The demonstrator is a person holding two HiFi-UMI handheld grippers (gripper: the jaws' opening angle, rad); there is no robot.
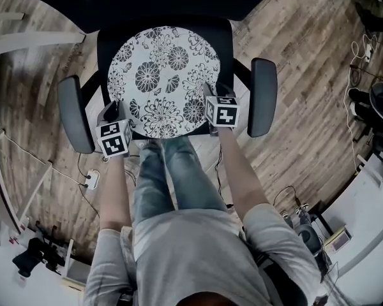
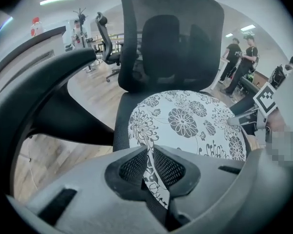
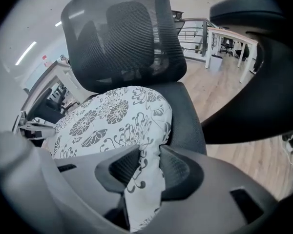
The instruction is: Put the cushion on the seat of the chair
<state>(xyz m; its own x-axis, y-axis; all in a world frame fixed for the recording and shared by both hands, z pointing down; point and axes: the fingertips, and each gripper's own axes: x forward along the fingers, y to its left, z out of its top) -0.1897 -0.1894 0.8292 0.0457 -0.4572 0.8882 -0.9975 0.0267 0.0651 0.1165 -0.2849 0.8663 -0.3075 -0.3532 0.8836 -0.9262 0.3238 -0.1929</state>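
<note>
**Finding: cushion (image 1: 163, 81) lying on the seat (image 1: 222, 37) of the chair, left grip tight, right grip slack**

The left gripper (image 2: 149, 151) is pinching the cushion's near-left edge. Its fingers (image 2: 132, 167) are pressing flat onto a thin fold of the fabric. The cushion is round and white with a dark floral print. It is lying flat on the black seat between the grey armrests (image 1: 75, 115), its far side reaching the mesh backrest (image 2: 171, 38). The right gripper (image 3: 149, 152) is standing at the near-right edge. Its fingers (image 3: 178, 172) are parted, with a loose fold of the cushion sitting between them, unsqueezed.

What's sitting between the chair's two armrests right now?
The floral cushion, lying on the seat, fills the stretch between the left-hand armrest and the right-hand armrest; the head view shows it.
</note>
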